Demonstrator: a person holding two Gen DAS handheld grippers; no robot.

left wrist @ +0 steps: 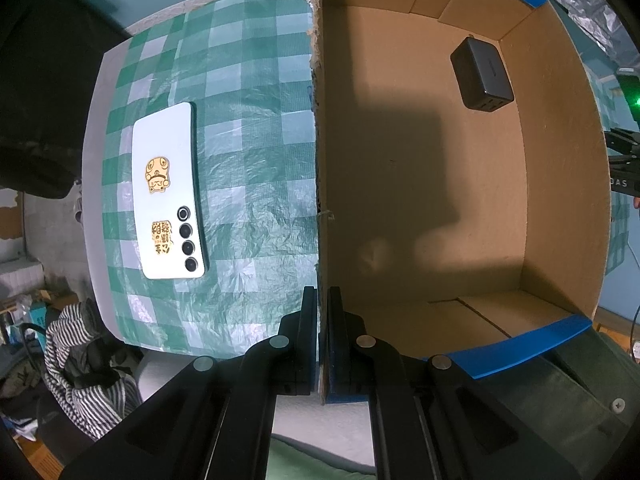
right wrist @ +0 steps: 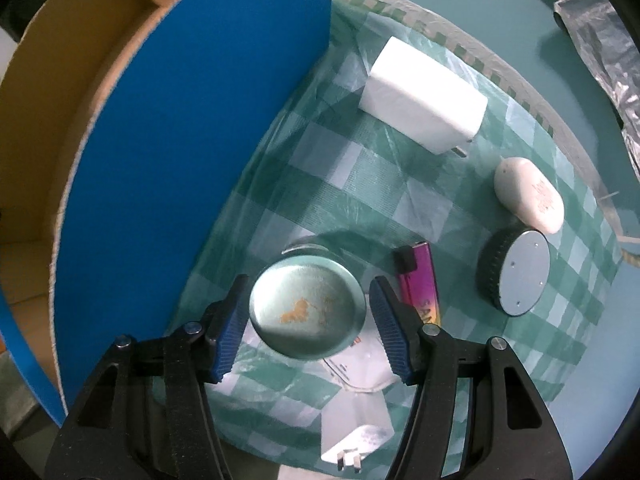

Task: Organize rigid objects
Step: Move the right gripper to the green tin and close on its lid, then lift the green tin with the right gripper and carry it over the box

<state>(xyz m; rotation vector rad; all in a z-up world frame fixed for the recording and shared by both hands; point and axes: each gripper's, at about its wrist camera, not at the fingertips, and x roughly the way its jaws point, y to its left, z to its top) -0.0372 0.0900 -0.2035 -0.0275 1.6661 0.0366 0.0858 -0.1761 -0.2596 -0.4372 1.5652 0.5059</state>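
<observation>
Left wrist view, left to right: white phone (left wrist: 170, 192) lies face down on the checked tablecloth (left wrist: 256, 128), well apart from the box; left gripper (left wrist: 322, 332) is clamped on the cardboard box wall (left wrist: 318, 120), one finger each side, holding the box steady; inside the box (left wrist: 440, 200) a dark charger block (left wrist: 482, 76) sits near the far corner, rest of the floor bare

Right wrist view, left to right: blue outer side of the box (right wrist: 180, 140) fills the left; right gripper (right wrist: 306, 312) is spread wide with the round glass jar (right wrist: 307, 308) between the pads, looks like neither pad touches it yet, small gaps both sides; just beside the right finger a purple lighter (right wrist: 418, 280); beyond, white power adapter (right wrist: 424, 100), white oval case (right wrist: 530, 196), black round puck (right wrist: 516, 272); a white plug (right wrist: 356, 444) lies near the bottom edge

Step in hand, judged: pre-grasp on the jar while the left steadies the box. Next move calls for closing squarely on the jar rim without nudging the lighter, then lifting over the blue wall and setting it down inside clear of the charger. Glass is slick and round, so the grip should be centred
</observation>
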